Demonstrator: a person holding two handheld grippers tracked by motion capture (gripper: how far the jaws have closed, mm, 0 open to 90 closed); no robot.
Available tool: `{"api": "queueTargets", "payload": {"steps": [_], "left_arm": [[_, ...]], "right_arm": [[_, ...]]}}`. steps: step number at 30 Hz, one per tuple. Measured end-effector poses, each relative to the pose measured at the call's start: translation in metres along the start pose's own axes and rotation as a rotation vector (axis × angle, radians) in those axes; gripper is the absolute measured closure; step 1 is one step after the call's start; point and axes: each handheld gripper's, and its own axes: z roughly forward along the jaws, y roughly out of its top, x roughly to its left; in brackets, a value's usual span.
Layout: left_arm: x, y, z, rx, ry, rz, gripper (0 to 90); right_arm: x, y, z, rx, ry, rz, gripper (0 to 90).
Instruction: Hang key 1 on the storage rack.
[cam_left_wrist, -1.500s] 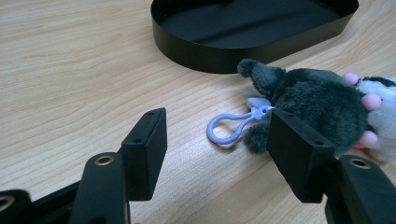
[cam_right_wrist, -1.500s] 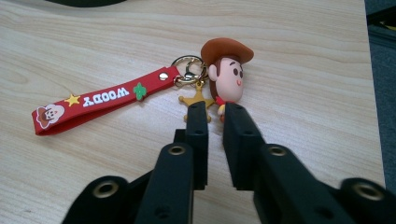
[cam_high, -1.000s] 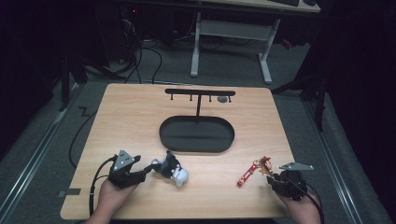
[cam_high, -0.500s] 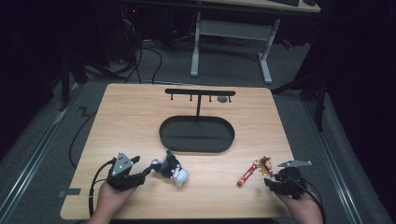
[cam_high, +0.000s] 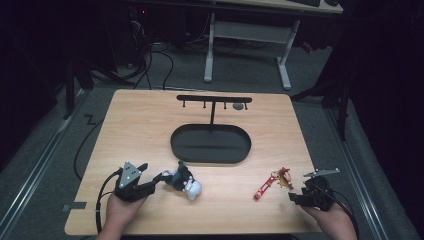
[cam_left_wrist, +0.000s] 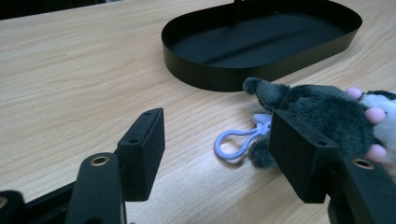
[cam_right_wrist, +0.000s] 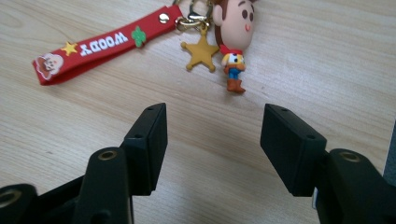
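A grey and white plush toy lies on the wooden table at the front left, with a pale blue clip loop at its near end. My left gripper points at it from the left. Its jaws have just opened slightly and stand apart, with the plush beside the right jaw and nothing pressed between them. A red Woody keychain lies at the front right, its strap and small figure flat on the wood. My right gripper sits just short of it. Its jaws have just been opening, with only bare table between them.
A black oval tray sits mid-table, its rim just beyond the plush. A black T-shaped rack with small hooks rises from its far side, with a small grey item by its right end. Both hands rest near the table's front edge.
The right gripper's jaws have spread wider, and it has drawn back slightly from the keychain. The left gripper, plush and keychain stay in place.
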Motion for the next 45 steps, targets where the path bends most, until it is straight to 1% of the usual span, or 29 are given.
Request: {"api": "queueTargets", "payload": {"steps": [1,4,5,9,11,14,17,19,22,23,24,25,27,28,34,37,40,42,45], "left_arm": [[0.0,0.0,0.001,0.005,0.0,0.002,36.5],[0.0,-0.001,0.001,0.01,-0.011,0.003,36.5],[-0.001,0.0,0.001,0.007,-0.009,0.006,36.5],[0.001,0.0,-0.001,0.001,-0.013,-0.003,36.5],[0.001,-0.001,-0.001,0.012,-0.019,-0.013,36.3],[0.002,-0.001,-0.001,0.012,-0.027,-0.013,36.4],[0.002,0.0,-0.001,0.013,-0.029,-0.011,36.4],[0.002,0.0,-0.001,0.016,-0.037,-0.015,36.4],[0.002,0.0,-0.001,0.017,-0.037,-0.01,36.4],[0.002,0.0,-0.002,0.014,-0.037,-0.009,36.4],[0.002,0.0,-0.002,0.011,-0.037,-0.011,36.4],[0.002,0.0,-0.003,0.011,-0.037,-0.011,36.4],[0.003,0.0,-0.003,0.014,-0.037,-0.012,36.4],[0.003,0.0,-0.003,0.015,-0.036,-0.017,36.4],[0.003,-0.001,-0.003,0.025,-0.035,-0.015,36.4],[0.003,-0.001,-0.002,0.031,-0.035,-0.011,36.5],[0.003,-0.001,-0.002,0.034,-0.036,-0.013,36.5],[0.003,-0.001,-0.002,0.033,-0.036,-0.016,36.6],[0.002,-0.001,-0.001,0.037,-0.036,-0.011,36.6]], "right_arm": [[-0.001,0.0,0.001,0.011,0.001,-0.004,40.9],[-0.002,0.0,0.004,0.026,0.0,0.011,40.0],[-0.002,0.001,0.005,0.049,0.002,0.007,39.2],[-0.001,0.003,0.007,0.069,0.003,0.005,38.6],[0.001,0.006,0.009,0.092,-0.001,-0.012,37.9],[0.002,0.01,0.011,0.108,0.001,-0.015,37.7],[0.001,0.016,0.014,0.132,-0.009,-0.026,37.2],[0.001,0.021,0.013,0.146,-0.016,-0.041,36.8],[0.002,0.024,0.013,0.151,-0.024,-0.04,36.0],[0.002,0.024,0.014,0.141,-0.024,-0.042,36.0],[0.003,0.026,0.014,0.154,-0.019,-0.049,35.8],[0.003,0.026,0.014,0.154,-0.019,-0.049,35.8],[0.004,0.028,0.012,0.165,-0.026,-0.05,35.7],[0.003,0.028,0.011,0.162,-0.028,-0.059,35.7],[0.002,0.034,0.008,0.156,-0.032,-0.059,35.6],[0.002,0.037,0.009,0.159,-0.02,-0.06,35.9],[0.001,0.039,0.01,0.156,-0.018,-0.06,36.0],[0.0,0.04,0.011,0.164,-0.016,-0.058,36.0],[0.0,0.043,0.012,0.166,-0.014,-0.06,36.1]]}}
